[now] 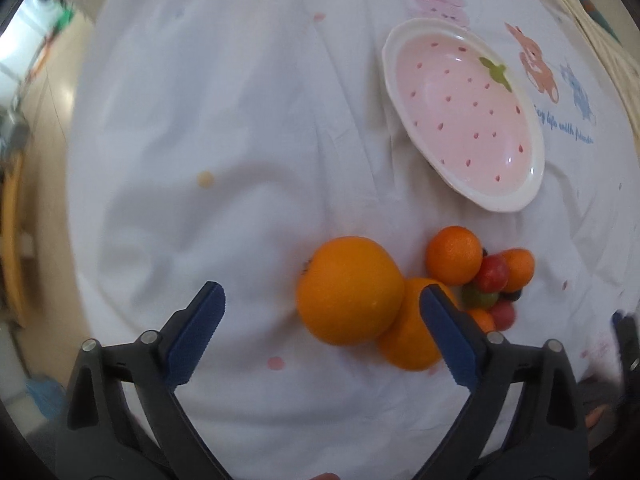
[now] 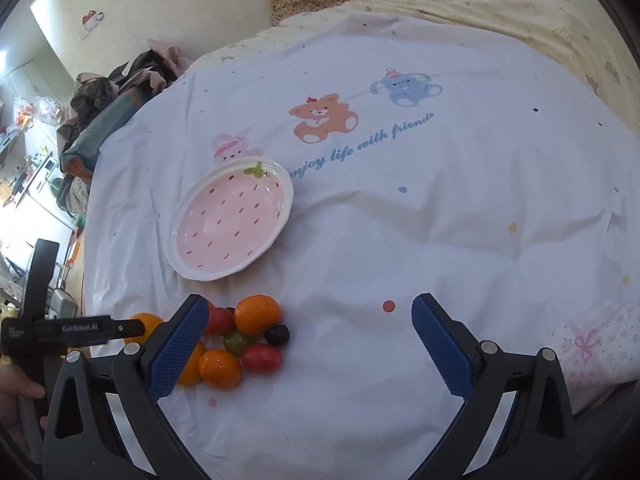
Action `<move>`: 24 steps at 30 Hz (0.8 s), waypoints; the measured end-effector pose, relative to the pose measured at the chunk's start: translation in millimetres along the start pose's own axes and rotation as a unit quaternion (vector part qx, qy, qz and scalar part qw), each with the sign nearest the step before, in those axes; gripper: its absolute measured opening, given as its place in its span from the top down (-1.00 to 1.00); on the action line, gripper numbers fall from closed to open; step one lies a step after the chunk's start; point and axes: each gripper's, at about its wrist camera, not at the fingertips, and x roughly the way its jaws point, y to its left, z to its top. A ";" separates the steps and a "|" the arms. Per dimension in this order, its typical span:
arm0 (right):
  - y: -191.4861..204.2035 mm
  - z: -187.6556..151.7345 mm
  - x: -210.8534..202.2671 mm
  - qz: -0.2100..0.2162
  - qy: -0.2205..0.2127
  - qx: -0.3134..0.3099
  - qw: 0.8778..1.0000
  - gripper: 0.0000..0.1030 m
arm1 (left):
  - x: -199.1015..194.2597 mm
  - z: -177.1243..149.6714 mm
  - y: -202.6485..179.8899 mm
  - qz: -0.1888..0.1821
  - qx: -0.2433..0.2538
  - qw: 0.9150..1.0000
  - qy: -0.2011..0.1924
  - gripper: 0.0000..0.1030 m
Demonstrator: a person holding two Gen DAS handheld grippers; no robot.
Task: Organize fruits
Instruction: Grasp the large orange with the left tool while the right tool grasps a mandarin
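I hold my left gripper low over the white printed sheet, its fingers spread wide with nothing between them. The big orange sits just ahead, a little right of the gap's centre, so I judge I am lining up on it first: it is the largest fruit and stands at the left edge of the pile, where I can reach it without knocking the rest.

The fruit lies heaped together near me. A second orange touches the big one and is partly hidden behind my right-hand finger. To the right are a small orange, a red tomato, a green one, and something dark that may be a grape; the blur makes it hard to tell.

The strawberry-patterned dish sits empty, farther away and to the right, apart from the pile. That seems the natural place for the fruit, which is why nothing crowds it.

My right gripper hovers just right of the pile, fingers also wide apart and empty, over bare sheet. From its camera the small fruits lie beside its left finger and the dish beyond. I keep it there, I think, to take the small pieces while the left handles the oranges. The surface looks like a bed, soft, so round fruit could roll.
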 end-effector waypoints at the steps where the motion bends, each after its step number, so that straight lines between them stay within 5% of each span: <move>1: 1.0 0.2 1.1 0.000 0.002 -0.001 1.000 -1.00 | 2.6 0.6 0.0 -0.003 -0.008 1.000 0.003 -0.76; 11: 2.6 0.2 2.1 0.000 -0.001 -0.009 1.000 -1.00 | 29.7 -2.3 9.7 -0.030 -0.096 0.995 0.028 -0.58; 13: 0.4 0.9 2.4 0.000 0.001 -0.004 1.000 -1.00 | 29.5 -4.0 10.4 -0.036 -0.101 0.994 0.032 -0.25; 14: -0.2 1.1 2.8 0.000 0.002 -0.002 1.000 -1.00 | 29.0 -4.0 9.4 -0.050 -0.099 0.993 0.034 -0.09; 24: -14.8 4.2 15.9 0.018 0.046 0.029 0.998 -1.00 | -26.2 -15.7 1.7 -0.037 -0.004 0.999 -0.022 -0.05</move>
